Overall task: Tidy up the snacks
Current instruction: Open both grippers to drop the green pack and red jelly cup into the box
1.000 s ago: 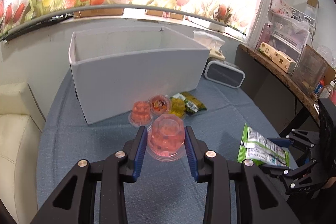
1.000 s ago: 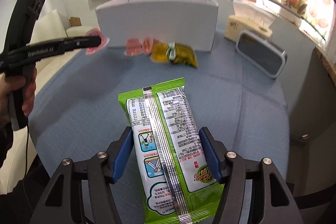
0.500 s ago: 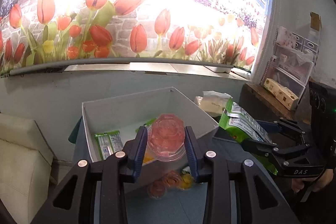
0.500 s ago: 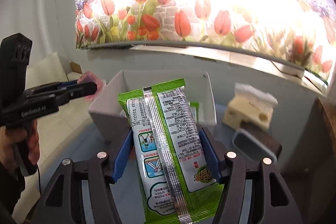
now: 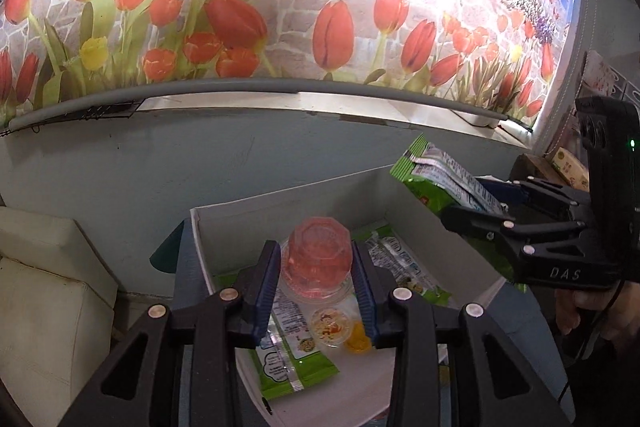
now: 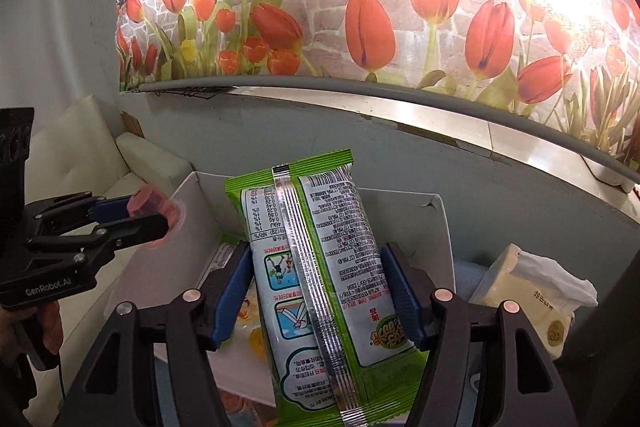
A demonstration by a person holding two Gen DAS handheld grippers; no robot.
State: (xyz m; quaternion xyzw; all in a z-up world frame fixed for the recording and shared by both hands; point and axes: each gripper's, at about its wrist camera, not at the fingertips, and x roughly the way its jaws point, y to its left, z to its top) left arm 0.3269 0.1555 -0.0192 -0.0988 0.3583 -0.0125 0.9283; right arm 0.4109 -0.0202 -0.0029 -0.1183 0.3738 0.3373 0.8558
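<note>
My left gripper (image 5: 318,263) is shut on a pink jelly cup (image 5: 319,255) and holds it above the open white box (image 5: 224,223). My right gripper (image 6: 316,287) is shut on a green snack packet (image 6: 320,267) and holds it over the same box (image 6: 436,227). Inside the box lie green snack packets (image 5: 288,359), a small clear jelly cup (image 5: 330,321) and a yellow jelly cup (image 5: 358,341). The right gripper with its packet (image 5: 440,175) shows at the right of the left wrist view. The left gripper with the pink cup (image 6: 154,211) shows at the left of the right wrist view.
A tulip mural and a grey ledge (image 5: 280,95) run along the wall behind the box. A cream cushioned seat (image 5: 44,291) stands at the left. A tissue pack (image 6: 532,299) sits to the right of the box.
Both grippers have risen from the table and moved forward over the box, each still holding its snack. The box interior now shows from above.
</note>
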